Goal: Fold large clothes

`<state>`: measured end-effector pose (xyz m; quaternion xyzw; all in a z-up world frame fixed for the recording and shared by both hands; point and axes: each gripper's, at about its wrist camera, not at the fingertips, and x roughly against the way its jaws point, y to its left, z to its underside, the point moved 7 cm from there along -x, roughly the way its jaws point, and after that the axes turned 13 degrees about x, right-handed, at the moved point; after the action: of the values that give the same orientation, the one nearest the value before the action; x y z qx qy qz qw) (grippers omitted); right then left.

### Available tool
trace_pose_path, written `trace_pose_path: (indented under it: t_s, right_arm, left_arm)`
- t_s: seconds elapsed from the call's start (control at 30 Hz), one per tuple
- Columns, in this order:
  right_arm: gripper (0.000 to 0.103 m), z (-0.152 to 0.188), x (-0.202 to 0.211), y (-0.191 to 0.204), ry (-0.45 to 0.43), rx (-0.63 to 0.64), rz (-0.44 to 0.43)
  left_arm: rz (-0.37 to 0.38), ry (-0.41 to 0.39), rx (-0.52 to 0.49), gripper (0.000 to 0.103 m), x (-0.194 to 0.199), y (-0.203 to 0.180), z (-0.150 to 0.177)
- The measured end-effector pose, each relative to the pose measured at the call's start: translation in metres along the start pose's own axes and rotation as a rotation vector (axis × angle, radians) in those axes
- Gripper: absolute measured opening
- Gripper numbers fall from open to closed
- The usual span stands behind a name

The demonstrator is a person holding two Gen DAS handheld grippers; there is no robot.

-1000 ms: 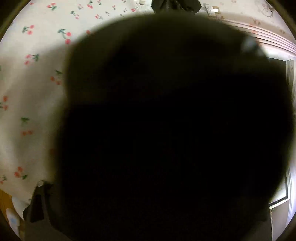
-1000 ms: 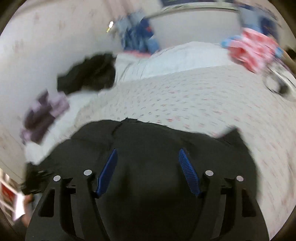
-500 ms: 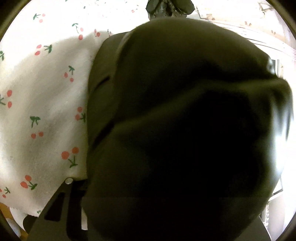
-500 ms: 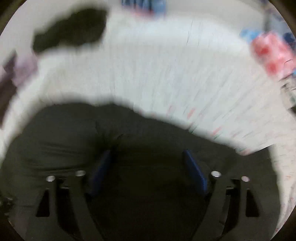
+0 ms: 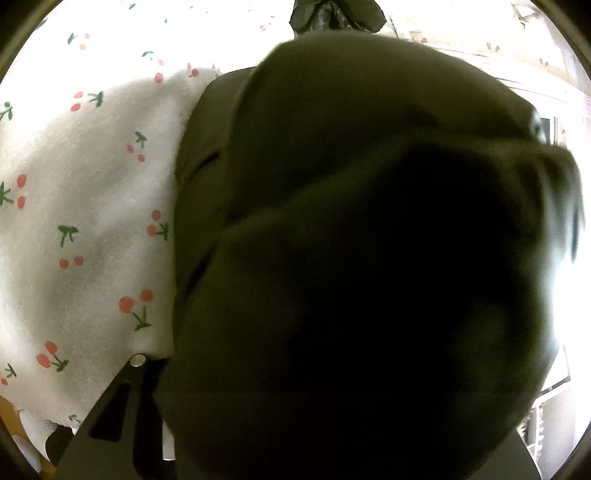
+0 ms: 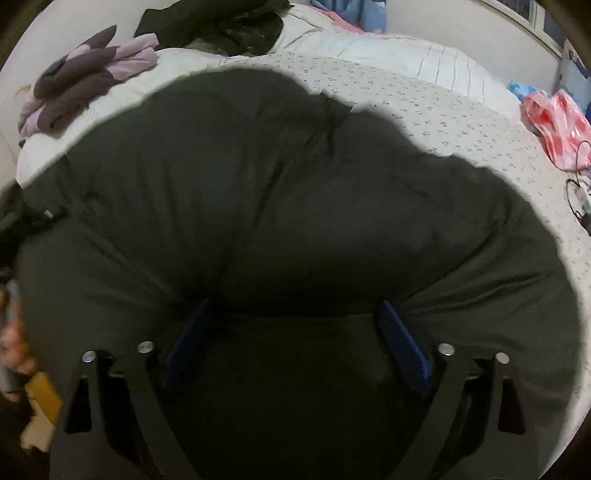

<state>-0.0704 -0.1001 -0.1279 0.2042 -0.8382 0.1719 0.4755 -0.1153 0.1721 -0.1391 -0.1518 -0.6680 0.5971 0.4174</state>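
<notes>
Two views, both mostly filled by one black padded garment (image 5: 369, 258) on a bed.

Left wrist view: garment bulges right up against the lens, covers centre and right. Cherry-print bedsheet (image 5: 92, 221) visible along the left side and top. Only part of the left gripper's (image 5: 122, 417) black frame shows at bottom left, with the fabric edge over it; fingertips buried under cloth. Cannot tell from this view if the jaws are clenched on fabric or just under it. Another dark heap (image 5: 332, 14) at the far edge of the bed, top centre.

Right wrist view: right gripper (image 6: 295, 332) pointing steeply down at the garment (image 6: 277, 203), which spreads across the near part of the bed up to its near edge. Jaws wide and opening; blue pads (image 6: 402, 343) flank a fold of fabric, not pressing it, cloth sits loose between them. Sheet (image 6: 424, 110) bare toward the far right. Purple-and-grey clothes (image 6: 81, 85) at the far left corner, dark clothes pile (image 6: 221, 26) beside them along the far edge. Pink-and-white bag (image 6: 557, 125) plus cables at the right edge. Blurred hand (image 6: 14, 347) at the left margin.
</notes>
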Motion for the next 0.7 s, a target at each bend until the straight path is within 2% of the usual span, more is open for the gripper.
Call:
trace_pose_path:
  t_s: [0.07,0.2,0.3,0.37,0.4,0.43,0.53,0.6,0.63,0.7]
  right_arm:
    - [0.088,-0.004,0.009,-0.005,0.028,-0.068,-0.019]
    - [0.087,-0.007,0.053,0.018,-0.057,-0.012,0.047]
    - [0.087,0.013,0.022,0.034,0.058,0.046,0.052]
    - [0.087,0.012,0.024,0.03,0.061,0.01,0.04]
    - [0.087,0.005,0.036,0.027,0.019,-0.033,0.026]
    - [0.087,-0.001,0.051,0.024,-0.035,-0.053,0.038]
    - [0.087,-0.011,0.07,0.008,-0.098,-0.081,0.12]
    - [0.087,-0.005,0.056,0.0,-0.063,-0.088,0.158]
    - [0.091,0.005,0.03,-0.003,0.016,-0.064,0.169]
    - [0.092,0.007,0.01,-0.001,0.033,-0.063,0.118]
  left_arm:
    - [-0.015,-0.01,-0.023,0.045,0.004,-0.004,0.002]
    - [-0.015,-0.012,-0.035,0.045,0.012,-0.006,0.001]
    - [-0.008,-0.02,-0.025,0.045,0.017,-0.004,0.001]
    - [-0.015,-0.028,-0.031,0.045,0.014,0.004,0.022]
    - [-0.015,-0.029,-0.036,0.045,0.017,0.02,0.031]
    - [-0.019,-0.029,-0.041,0.045,0.02,0.02,0.032]
    - [-0.024,-0.032,-0.043,0.045,0.024,0.021,0.033]
    - [-0.03,-0.043,-0.043,0.045,0.026,0.021,0.034]
    - [-0.033,-0.051,-0.041,0.045,0.027,0.021,0.036]
    - [-0.048,-0.062,-0.042,0.046,0.03,0.022,0.041]
